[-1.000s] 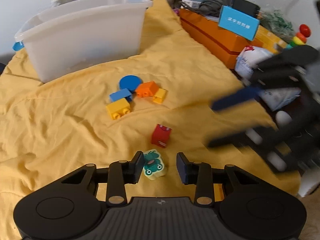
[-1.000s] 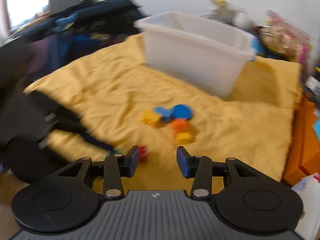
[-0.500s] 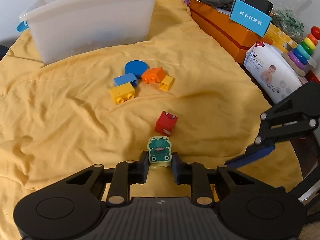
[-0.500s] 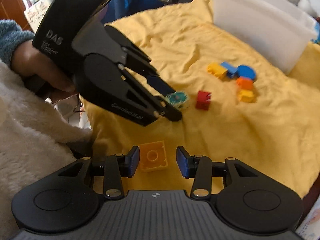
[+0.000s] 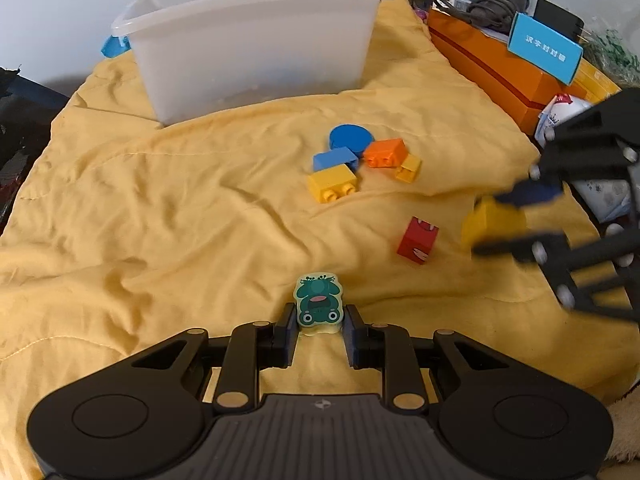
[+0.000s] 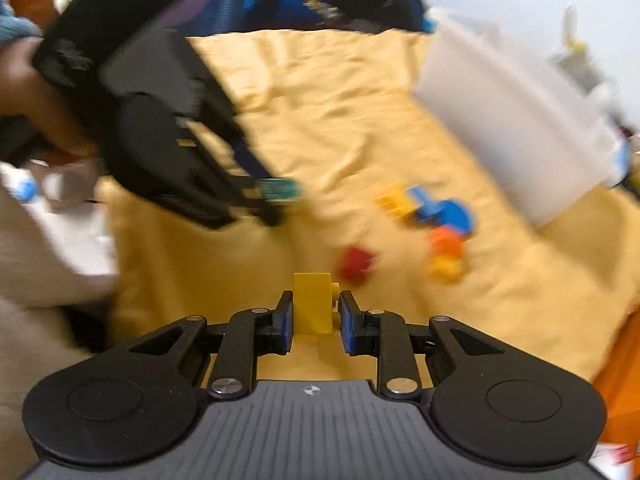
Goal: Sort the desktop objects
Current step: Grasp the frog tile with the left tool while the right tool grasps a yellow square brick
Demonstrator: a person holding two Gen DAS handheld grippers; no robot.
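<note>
Clamping a green frog block [image 5: 319, 305] between the pads of the left gripper [image 5: 319, 326], low over the rumpled yellow cloth [image 5: 180, 208]. Closing just now with the right gripper [image 6: 315, 314] on a yellow brick [image 6: 312, 307], pads pressed to its sides. Leaving a red cube [image 5: 417, 240] and a cluster of bricks [image 5: 366, 166] near the white bin [image 5: 256, 48].

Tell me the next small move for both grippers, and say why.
Probably lift both and carry them toward the white bin. The left gripper is shut on the green frog block, and the right gripper, whose jaws have just been closing, pinches the yellow brick. Both pieces seem secured; the bin stands open beyond the loose blocks.
</note>
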